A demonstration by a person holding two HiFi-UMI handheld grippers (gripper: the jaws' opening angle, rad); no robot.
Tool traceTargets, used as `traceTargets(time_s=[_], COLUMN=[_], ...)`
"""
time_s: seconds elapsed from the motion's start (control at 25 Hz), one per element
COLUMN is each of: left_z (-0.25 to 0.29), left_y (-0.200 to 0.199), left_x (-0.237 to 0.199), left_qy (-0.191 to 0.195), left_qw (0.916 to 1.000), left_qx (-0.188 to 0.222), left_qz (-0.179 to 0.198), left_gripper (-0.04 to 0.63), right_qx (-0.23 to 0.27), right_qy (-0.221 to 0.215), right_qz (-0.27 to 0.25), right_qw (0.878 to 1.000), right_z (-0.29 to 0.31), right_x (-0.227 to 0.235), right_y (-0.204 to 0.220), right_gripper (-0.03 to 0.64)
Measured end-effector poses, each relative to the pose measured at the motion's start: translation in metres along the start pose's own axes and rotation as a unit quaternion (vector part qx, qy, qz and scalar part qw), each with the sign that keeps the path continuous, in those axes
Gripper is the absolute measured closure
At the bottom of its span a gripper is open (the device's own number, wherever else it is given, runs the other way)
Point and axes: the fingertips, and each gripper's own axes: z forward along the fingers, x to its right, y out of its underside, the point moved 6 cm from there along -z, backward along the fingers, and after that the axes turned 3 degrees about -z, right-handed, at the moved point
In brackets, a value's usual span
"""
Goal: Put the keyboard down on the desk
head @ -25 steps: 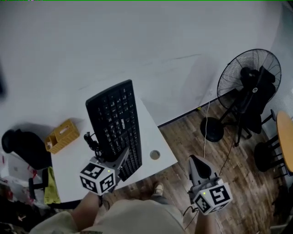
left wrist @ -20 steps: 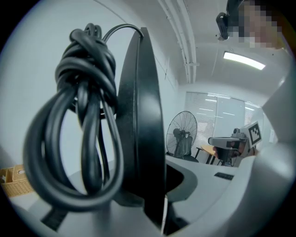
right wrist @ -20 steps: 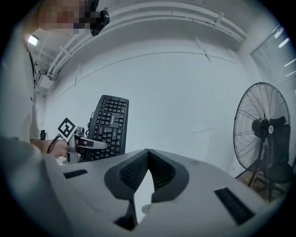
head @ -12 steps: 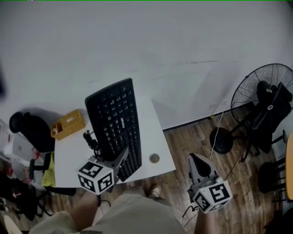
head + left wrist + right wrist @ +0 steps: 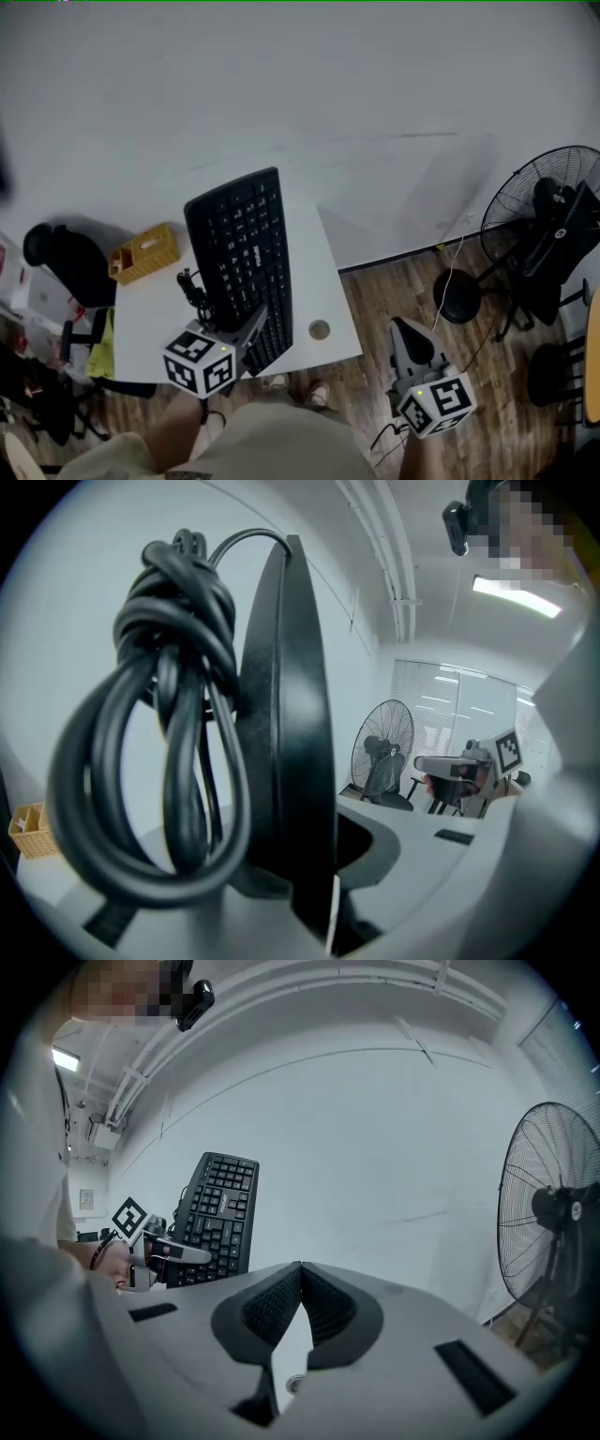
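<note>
A black keyboard (image 5: 242,253) is held tilted above the white desk (image 5: 323,281), keys facing up and toward me. My left gripper (image 5: 255,330) is shut on its near edge. In the left gripper view the keyboard (image 5: 292,714) stands edge-on between the jaws, and its bundled black cable (image 5: 178,742) hangs at the left. The same cable bundle (image 5: 192,292) dangles beside the keyboard over the desk. My right gripper (image 5: 411,339) is over the wood floor to the right of the desk, shut with nothing in it (image 5: 300,1274). From there the keyboard (image 5: 217,1218) shows at the left.
A yellow basket (image 5: 143,253) sits at the desk's far left corner, and a round cable hole (image 5: 320,329) lies near its front right. A black chair (image 5: 66,267) stands left of the desk. A pedestal fan (image 5: 548,225) and its cord are at the right.
The view has shifted, so the fan sits further right and the desk more central. The keyboard stays gripped in the left gripper in about the same tilted pose. The right gripper has not moved.
</note>
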Motion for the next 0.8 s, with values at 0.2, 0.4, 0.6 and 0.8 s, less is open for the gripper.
traceTargets(time_s=[0.2,0.4,0.6,0.8], left_z=[0.004,0.019,0.040,0.068], left_y=[0.005,0.006,0.007,0.008], left_x=[-0.011,-0.027,-0.056,-0.080], left_qy=[0.006,0.021,0.040,0.056], left_qw=[0.9998,0.9983,0.9936,0.9876], left_qx=[-0.017,-0.038,-0.052,-0.057], left_qz=[-0.005,-0.039,-0.091,-0.136], left_gripper=[0.509,0.509,0.509,0.509], right_qx=[-0.010,-0.018,-0.030,-0.049], right_qy=[0.011,0.016,0.021,0.022], right_qz=[0.004,0.013,0.016,0.024], right_qw=[1.000,1.000,0.999,0.998], right_z=[0.003,0.010,0.026,0.042], right_x=[-0.004,-0.005,-0.014,-0.017], right_y=[0.007,0.008,0.012,0.023], right_gripper=[0.592,0.592,0.592,0.592])
